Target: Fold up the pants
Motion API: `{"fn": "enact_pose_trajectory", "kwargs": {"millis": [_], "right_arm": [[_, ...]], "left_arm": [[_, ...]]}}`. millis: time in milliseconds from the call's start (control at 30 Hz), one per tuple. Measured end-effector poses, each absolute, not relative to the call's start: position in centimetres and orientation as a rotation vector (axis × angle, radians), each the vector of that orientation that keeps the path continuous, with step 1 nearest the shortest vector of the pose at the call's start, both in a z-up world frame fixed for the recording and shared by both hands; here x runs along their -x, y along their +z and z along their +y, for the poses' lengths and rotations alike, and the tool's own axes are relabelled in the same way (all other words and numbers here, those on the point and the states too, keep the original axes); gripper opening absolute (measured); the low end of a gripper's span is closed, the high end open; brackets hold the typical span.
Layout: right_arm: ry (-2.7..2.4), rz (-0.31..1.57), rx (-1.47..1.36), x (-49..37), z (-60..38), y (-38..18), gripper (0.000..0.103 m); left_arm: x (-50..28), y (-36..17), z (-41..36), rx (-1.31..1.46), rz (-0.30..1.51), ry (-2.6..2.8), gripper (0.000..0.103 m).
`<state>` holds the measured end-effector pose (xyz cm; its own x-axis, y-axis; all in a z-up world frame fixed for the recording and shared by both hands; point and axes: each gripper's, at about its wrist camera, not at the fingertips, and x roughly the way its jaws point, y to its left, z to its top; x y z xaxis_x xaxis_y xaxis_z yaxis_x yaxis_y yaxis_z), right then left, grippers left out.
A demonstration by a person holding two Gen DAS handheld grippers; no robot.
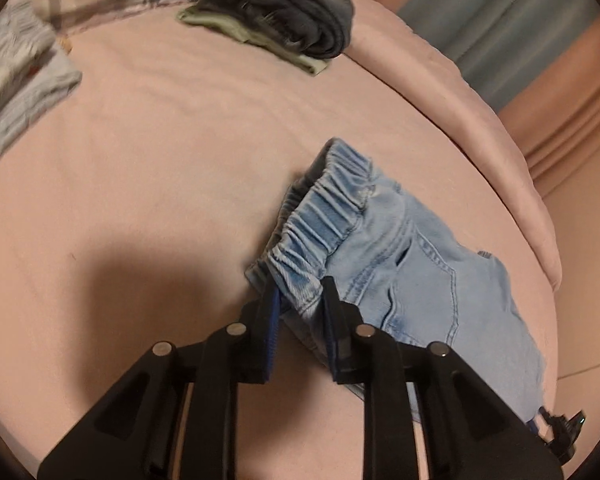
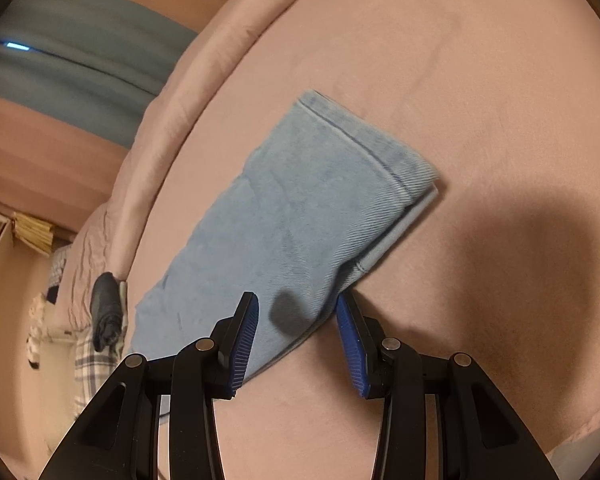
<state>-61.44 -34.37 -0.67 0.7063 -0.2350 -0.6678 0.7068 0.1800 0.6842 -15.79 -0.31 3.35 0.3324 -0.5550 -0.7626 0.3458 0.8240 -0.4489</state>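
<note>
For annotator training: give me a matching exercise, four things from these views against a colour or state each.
1. jeans
2. bed cover
3. dark folded garment
4. right gripper

a. pink
b. charcoal grey
c. open, jaws on either side of the leg edge
d. light blue, elastic waistband

Pairs: 1-d, 2-a, 3-b, 4-c

Both wrist views look closely down at jeans, from opposite ends.

Light-blue denim pants, elastic waistband, folded flat on pink bedspread.
</note>
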Motion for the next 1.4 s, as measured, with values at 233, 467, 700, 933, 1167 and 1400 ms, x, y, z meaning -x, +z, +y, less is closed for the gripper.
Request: {"fn": "enact_pose_trajectory", "kwargs": {"millis": [233,467,700,933,1167,1400], "right_arm": [[-0.708,0.405,-1.208,64.4,-34.2,0.4,0.048],[-0.741,0.284,-1.222,66.0,-35.4,0.4,0.048],[-0.758,0.323,-1.243,65.5,-37.6,-2.0,0.009],[-0.803,0.372,-1.138,66.0,-36.9,-0.4,0.008],[-0.869,0.296,-1.145,68.4,-37.2,0.0,0.05],[-0.777,0.294,-1.214,67.6,-37.4,-1.2,0.052]], "left_arm": [[18.2,8.4,0.3,0.049,0.987,-0.543,0.055],[22.4,11.4,-5.9,-0.006,0.952,-0.781,0.057],[30.4,7.9,-20.0,-0.179,1.075,-1.129,0.058],[38.1,5.2,-30.8,-0.392,1.138,-1.311,0.057],[45.1,6.4,-40.2,-0.538,1.061,-1.502,0.058],[51.6,4.4,-49.0,-0.673,1.055,-1.581,0.058]]}}
